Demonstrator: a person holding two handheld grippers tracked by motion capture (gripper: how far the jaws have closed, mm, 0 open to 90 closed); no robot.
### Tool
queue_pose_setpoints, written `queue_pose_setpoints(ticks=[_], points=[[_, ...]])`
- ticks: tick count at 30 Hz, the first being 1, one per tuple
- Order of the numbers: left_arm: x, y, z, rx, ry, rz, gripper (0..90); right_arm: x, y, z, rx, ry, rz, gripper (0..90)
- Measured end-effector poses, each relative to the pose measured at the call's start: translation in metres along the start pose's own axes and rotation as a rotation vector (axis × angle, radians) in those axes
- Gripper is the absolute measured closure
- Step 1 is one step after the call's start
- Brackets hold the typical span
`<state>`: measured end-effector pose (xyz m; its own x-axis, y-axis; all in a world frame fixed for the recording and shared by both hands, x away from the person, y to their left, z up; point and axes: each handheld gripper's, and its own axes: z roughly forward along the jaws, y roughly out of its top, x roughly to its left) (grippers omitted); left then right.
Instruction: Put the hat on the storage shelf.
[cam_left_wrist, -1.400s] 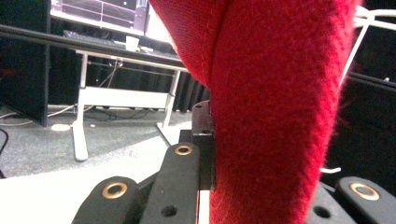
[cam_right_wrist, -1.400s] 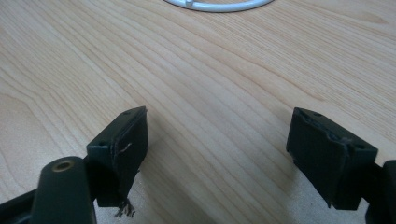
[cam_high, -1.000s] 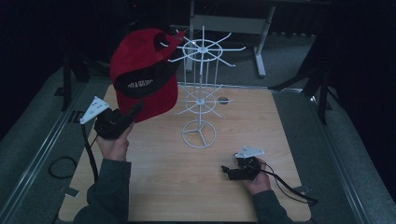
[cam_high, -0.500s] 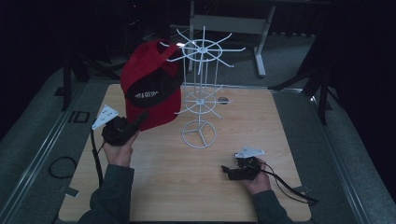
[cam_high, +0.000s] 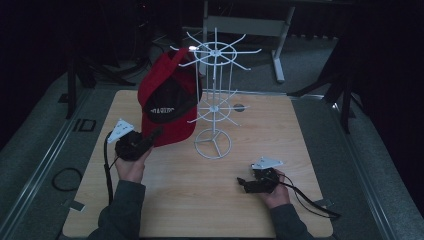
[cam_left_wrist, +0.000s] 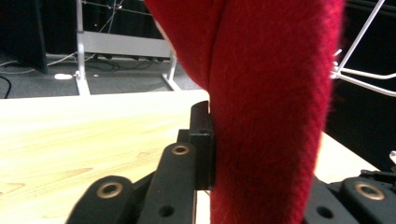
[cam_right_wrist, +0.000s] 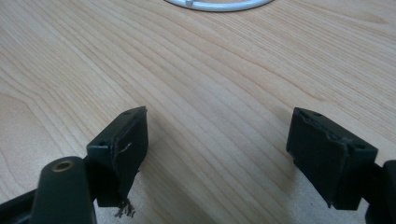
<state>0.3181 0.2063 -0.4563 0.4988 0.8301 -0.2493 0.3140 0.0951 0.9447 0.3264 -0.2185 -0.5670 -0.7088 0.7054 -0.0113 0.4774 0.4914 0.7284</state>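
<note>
A: Status, L side?

B: Left gripper (cam_high: 150, 137) sits at table's (cam_high: 300, 150) near-left, held up at a slant twd the rack. Its jaws have just been opening a little, but the red cap (cam_high: 167, 100) is between them w/ the pads pressed on the fabric, so it grasps the cap. In the left gripper view the cap (cam_left_wrist: 271, 102) runs as a thick red band btwn the jaws, one black pad (cam_left_wrist: 201, 140) flat against its left face.

A: Cap position?

B: Hangs above the table's left-rear area, low edge at the gripper, top edge up by the arms of the white wire rack (cam_high: 215, 95). Black underside w/ white lettering faces the camera. Whether cap rests on a rack arm: cannot tell.

A: Rack?

B: Upright, ring base on the table near centre, two tiers of radial arms.

A: R side?

B: Right gripper (cam_high: 246, 184) lies low at the table's near-right, in the person's hand, well apart from cap. Right gripper view: jaws spread wide (cam_right_wrist: 219, 154), released, bare wood btwn them, rack's ring base (cam_right_wrist: 217, 4) at top edge.
</note>
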Motion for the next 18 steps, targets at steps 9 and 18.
queue_pose_setpoints(ticks=[9, 18], points=[[0.0038, 0.0006, -0.0044, 0.014, 0.080, 0.002, 47.8, 0.0000, 0.0000, 0.0000, -0.001, 0.000, 0.000, 20.4], [0.0095, -0.0022, -0.0086, 0.035, 0.198, -0.008, 24.1, -0.0002, -0.0001, 0.0001, -0.002, -0.001, -0.002, 20.4]])
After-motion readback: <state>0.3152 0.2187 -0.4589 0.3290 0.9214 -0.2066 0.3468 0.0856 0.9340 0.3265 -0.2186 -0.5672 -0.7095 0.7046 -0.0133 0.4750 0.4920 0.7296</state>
